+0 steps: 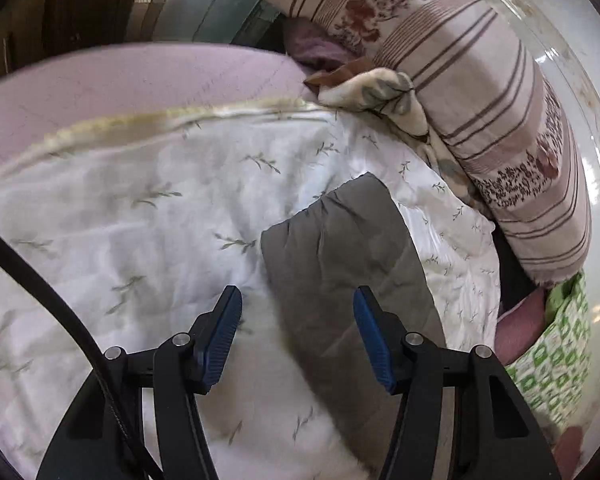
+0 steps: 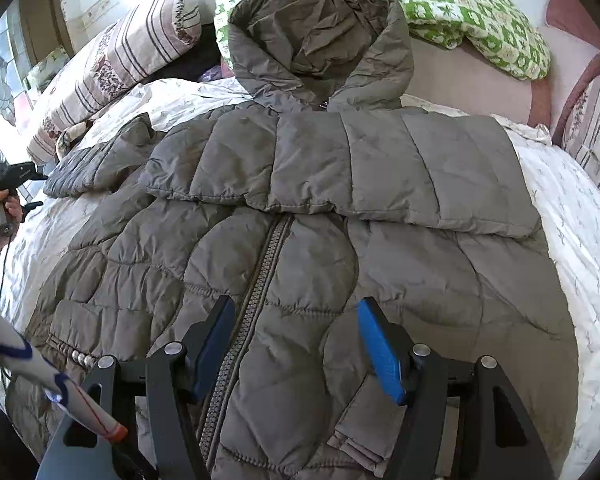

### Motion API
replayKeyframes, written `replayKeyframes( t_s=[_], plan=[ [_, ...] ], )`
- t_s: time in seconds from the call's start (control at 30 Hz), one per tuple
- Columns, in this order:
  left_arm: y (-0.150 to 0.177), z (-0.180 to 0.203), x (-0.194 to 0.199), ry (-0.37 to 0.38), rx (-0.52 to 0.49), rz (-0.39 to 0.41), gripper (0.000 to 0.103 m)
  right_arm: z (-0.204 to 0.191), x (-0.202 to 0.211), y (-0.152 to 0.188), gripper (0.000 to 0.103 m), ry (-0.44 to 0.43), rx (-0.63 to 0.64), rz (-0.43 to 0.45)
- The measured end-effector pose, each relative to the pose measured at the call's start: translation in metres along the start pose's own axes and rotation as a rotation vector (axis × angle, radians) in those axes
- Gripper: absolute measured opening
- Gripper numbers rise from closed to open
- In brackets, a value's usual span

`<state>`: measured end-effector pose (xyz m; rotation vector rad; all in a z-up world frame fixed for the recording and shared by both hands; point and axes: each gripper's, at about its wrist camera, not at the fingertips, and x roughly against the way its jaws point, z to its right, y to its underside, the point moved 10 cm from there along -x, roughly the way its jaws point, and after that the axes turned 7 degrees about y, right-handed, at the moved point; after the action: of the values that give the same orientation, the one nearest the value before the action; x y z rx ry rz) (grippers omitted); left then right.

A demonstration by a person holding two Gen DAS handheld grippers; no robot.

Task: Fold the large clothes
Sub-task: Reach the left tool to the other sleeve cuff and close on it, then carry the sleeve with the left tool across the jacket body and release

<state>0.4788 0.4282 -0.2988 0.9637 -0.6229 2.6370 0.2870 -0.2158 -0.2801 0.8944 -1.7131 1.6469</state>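
Observation:
A grey quilted hooded jacket point(image 2: 300, 200) lies front-up on the bed, zipper point(image 2: 256, 292) shut, hood toward the pillows. One sleeve is folded across its chest point(image 2: 380, 168). The other sleeve point(image 2: 100, 160) stretches out to the left. My right gripper point(image 2: 296, 308) hovers open over the jacket's lower front, straddling the zipper without gripping it. In the left wrist view the sleeve end point(image 1: 340, 248) lies on the white quilt under my left gripper point(image 1: 296, 300), whose blue pads stand apart and press on nothing. In the right wrist view that left gripper point(image 2: 20, 176) shows at the far left, held in a hand.
A white leaf-print quilt point(image 1: 140, 220) covers the bed over a pink sheet point(image 1: 120, 80). A long striped pillow point(image 1: 500, 140) and a green patterned pillow point(image 2: 480, 12) lie along the wall side. A white, blue-marked tube with an orange end point(image 2: 40, 368) crosses the lower left.

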Motion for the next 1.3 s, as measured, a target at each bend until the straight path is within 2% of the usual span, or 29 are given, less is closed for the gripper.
replayKeyframes(
  t_s=[0.13, 0.2, 0.23, 0.27, 0.3, 0.33, 0.43, 0.5, 0.77, 0.93, 1.07, 1.3],
  plan=[
    [-0.01, 0.011, -0.011, 0.074, 0.015, 0.061, 0.057, 0.004, -0.004, -0.003, 0.069, -0.005, -0.024, -0.007],
    [-0.012, 0.013, -0.017, 0.081, 0.027, 0.078, 0.057, 0.005, -0.006, -0.004, 0.069, -0.006, -0.03, -0.007],
    [-0.012, 0.016, -0.019, 0.063, 0.01, 0.093, 0.054, 0.006, -0.007, -0.004, 0.069, -0.003, -0.036, -0.007],
    [-0.011, 0.016, -0.019, 0.041, -0.008, 0.095, 0.032, 0.007, -0.008, -0.004, 0.069, -0.002, -0.042, -0.009],
    [-0.01, 0.018, -0.02, 0.035, -0.015, 0.093, 0.023, 0.009, -0.009, -0.004, 0.069, -0.004, -0.048, -0.013],
    [-0.011, 0.02, -0.018, 0.039, -0.013, 0.101, 0.021, 0.01, -0.01, -0.004, 0.069, -0.004, -0.057, -0.015],
    [-0.012, 0.032, -0.005, 0.028, -0.063, 0.119, 0.019, 0.018, -0.009, -0.008, 0.069, 0.001, -0.082, -0.004],
    [-0.012, 0.046, 0.007, 0.048, -0.086, 0.124, 0.019, 0.023, -0.005, -0.011, 0.069, 0.003, -0.101, 0.009],
    [0.006, 0.139, 0.078, 0.152, -0.219, 0.143, 0.018, 0.05, 0.011, -0.021, 0.069, 0.046, -0.175, 0.061],
    [0.042, 0.207, 0.121, 0.213, -0.307, 0.136, 0.018, 0.074, 0.021, -0.027, 0.069, 0.063, -0.244, 0.088],
    [0.086, 0.267, 0.155, 0.26, -0.398, 0.122, 0.018, 0.091, 0.034, -0.035, 0.069, 0.083, -0.269, 0.137],
    [0.2, 0.369, 0.198, 0.322, -0.602, 0.064, 0.018, 0.127, 0.041, -0.04, 0.069, 0.095, -0.368, 0.168]
  ],
)
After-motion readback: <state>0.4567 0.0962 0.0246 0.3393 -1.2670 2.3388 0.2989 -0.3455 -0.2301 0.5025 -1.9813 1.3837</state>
